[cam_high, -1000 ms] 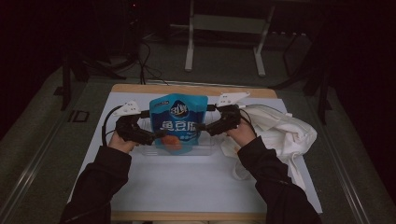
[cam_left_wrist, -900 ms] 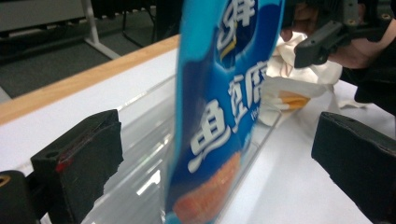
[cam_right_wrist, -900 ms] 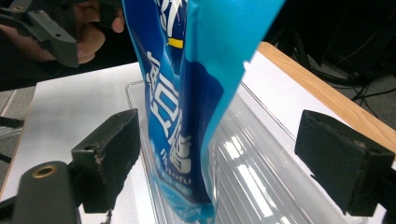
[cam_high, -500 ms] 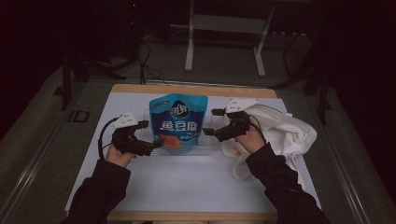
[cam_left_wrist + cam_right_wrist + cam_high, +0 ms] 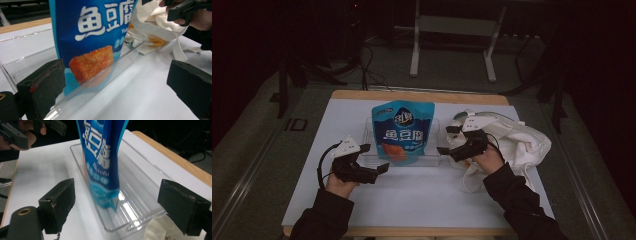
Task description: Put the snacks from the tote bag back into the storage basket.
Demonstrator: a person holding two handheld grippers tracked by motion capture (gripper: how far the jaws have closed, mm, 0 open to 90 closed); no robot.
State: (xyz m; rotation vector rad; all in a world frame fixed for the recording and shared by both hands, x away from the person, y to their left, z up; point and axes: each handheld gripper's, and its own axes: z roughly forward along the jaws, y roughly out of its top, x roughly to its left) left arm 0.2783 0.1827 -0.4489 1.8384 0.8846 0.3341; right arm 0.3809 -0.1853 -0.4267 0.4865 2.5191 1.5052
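- High view: we see the blue pouch point(image 5: 403, 131) upright in the clear tray point(image 5: 432, 159), mid-table.
- Left gripper point(image 5: 381, 169) and right gripper point(image 5: 444, 150) gape wide, empty.
- We'd back off gently, so it isn't toppled.

Setting: we take this for a lab or recording room, dimly lit. We note a bench point(image 5: 362, 220) with a white top and wooden edge, grey carpet floor point(image 5: 252, 150), loose black cables point(image 5: 367, 65), and a white metal stand point(image 5: 452, 30) behind.
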